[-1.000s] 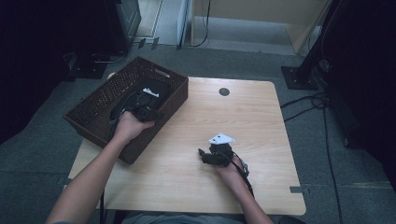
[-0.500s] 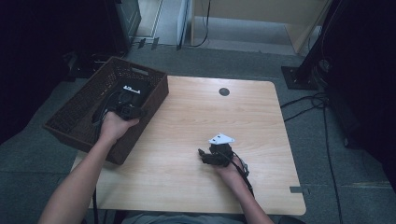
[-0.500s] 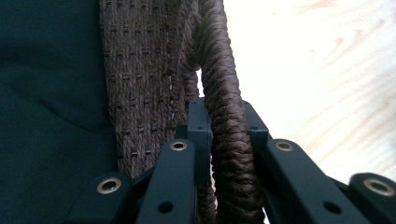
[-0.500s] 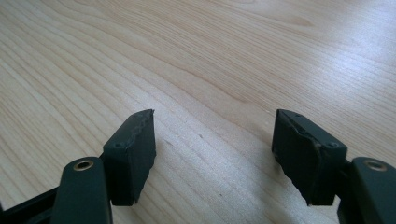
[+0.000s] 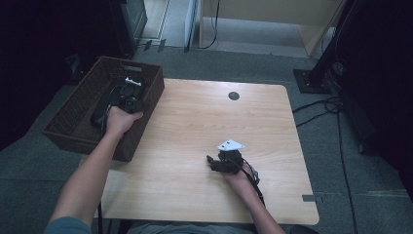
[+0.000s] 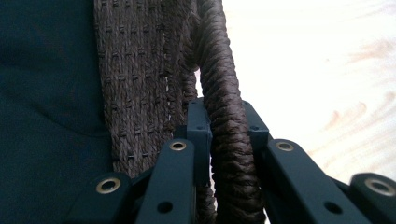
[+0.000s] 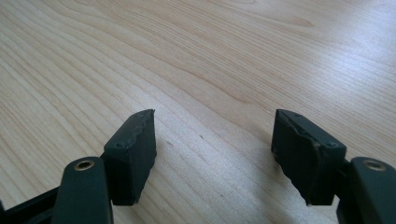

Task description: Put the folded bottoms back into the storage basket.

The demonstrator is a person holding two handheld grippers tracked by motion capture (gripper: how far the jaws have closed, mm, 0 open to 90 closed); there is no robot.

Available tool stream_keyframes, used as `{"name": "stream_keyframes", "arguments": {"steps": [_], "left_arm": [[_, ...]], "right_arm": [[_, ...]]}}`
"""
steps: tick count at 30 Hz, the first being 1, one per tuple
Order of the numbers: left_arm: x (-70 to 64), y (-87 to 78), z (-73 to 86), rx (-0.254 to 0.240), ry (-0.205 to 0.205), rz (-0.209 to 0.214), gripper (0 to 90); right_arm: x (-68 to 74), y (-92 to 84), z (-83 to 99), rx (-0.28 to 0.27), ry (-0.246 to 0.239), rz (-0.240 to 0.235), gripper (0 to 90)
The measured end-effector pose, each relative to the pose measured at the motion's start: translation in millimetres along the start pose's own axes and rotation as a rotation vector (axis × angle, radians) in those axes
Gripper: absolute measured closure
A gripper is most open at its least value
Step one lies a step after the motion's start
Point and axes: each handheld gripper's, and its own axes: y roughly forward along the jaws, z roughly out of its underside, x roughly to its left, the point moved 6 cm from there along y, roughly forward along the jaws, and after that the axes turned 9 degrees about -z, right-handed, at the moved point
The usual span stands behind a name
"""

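A person seated at the bottom of the high view works two hand-held grippers over a light wooden table [image 5: 195, 126]. At the left of the frame, the left gripper [image 5: 130, 100] is clamped on the right-hand rim of a dark brown woven basket [image 5: 73, 114], which sits in the upper left, overhanging the table's left edge with much of its body out over the grey floor [image 5: 350, 195]. The left gripper view confirms the grip at close range — the two black jaws are drawn in on either side of the thick braided rim [image 6: 229, 135], pads pressing on it, with the basket's woven wall [image 6: 135, 70] running up the middle of the frame and the pale tabletop [image 6: 317, 70] bright at the right. The left hand [image 5: 119, 119] wraps the gripper body just below the rim, forearm stretching down to the lower left corner. In the lower centre of the high view, the right gripper [image 5: 216, 163] rests low over the bare table, well apart from the basket, a grey three-cornered plate [image 5: 231, 145] on top and its cable [image 5: 255, 185] trailing back along the right hand [image 5: 238, 173]. Its own view shows the right gripper [image 7: 212, 140] with jaws standing apart — nothing between them but wood grain. A small dark round disc [image 5: 234, 95] lies near the table's far edge.
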Motion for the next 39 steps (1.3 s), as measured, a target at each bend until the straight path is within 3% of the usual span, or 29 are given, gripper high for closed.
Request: {"name": "stream_keyframes", "arguments": {"steps": [4,8,12,17,22,25,27,28,30,31,32,34,35,36,37,39], "left_arm": [[4.1,8.7,-13.2,-0.003,-0.037,-0.023,78.3],[4.8,12.9,-18.5,-0.010,-0.075,-0.015,77.5],[5.5,11.9,-18.1,-0.011,-0.069,-0.005,75.6],[3.3,6.8,-18.9,-0.030,-0.045,0.013,63.6],[3.3,-12.4,-21.4,-0.069,-0.037,0.029,60.3],[1.0,-34.2,-22.7,-0.093,-0.019,0.067,56.9],[0.0,-37.9,-22.5,-0.100,-0.013,0.072,56.3],[-4.2,-48.6,-22.4,-0.120,-0.003,0.098,56.8],[-7.4,-53.5,-22.4,-0.130,0.002,0.106,56.4],[-17.7,-62.4,-21.1,-0.135,0.021,0.148,54.9],[-22.6,-65.7,-20.2,-0.143,0.034,0.155,54.1],[-26.6,-67.8,-19.0,-0.149,0.047,0.161,53.0],[-37.7,-70.6,-15.0,-0.155,0.073,0.183,52.5],[-37.7,-70.6,-15.0,-0.155,0.073,0.183,51.7],[-48.1,-72.0,-9.8,-0.156,0.088,0.201,51.2],[-56.8,-72.8,-4.4,-0.181,0.094,0.204,51.2]], "right_arm": [[1.0,0.3,-0.1,0.004,-0.003,-0.005,31.2],[1.0,0.3,-0.1,0.005,-0.004,-0.006,31.1],[1.0,0.4,-0.1,0.002,-0.004,-0.005,31.2],[1.0,0.3,-0.1,0.003,-0.004,-0.005,31.2],[1.1,0.3,-0.1,0.004,-0.004,-0.006,31.2],[1.3,0.6,-0.3,0.004,-0.002,-0.004,31.1],[1.3,0.7,-0.4,0.004,-0.001,-0.004,31.1],[1.3,0.7,-0.4,0.003,-0.001,-0.004,31.1],[1.2,0.9,-0.5,0.002,-0.003,-0.005,31.0],[1.2,1.0,-0.6,0.002,-0.004,-0.004,30.9],[1.2,1.0,-0.6,0.002,-0.004,-0.004,30.9],[1.0,1.1,-0.7,0.001,-0.005,-0.003,30.9],[1.0,1.0,-0.7,0.002,-0.005,-0.003,30.9],[1.0,1.0,-0.6,0.002,-0.005,-0.003,30.9],[1.1,1.0,-0.6,0.002,-0.004,-0.004,30.9],[1.5,1.0,-0.5,0.003,-0.002,-0.005,30.7]]}}
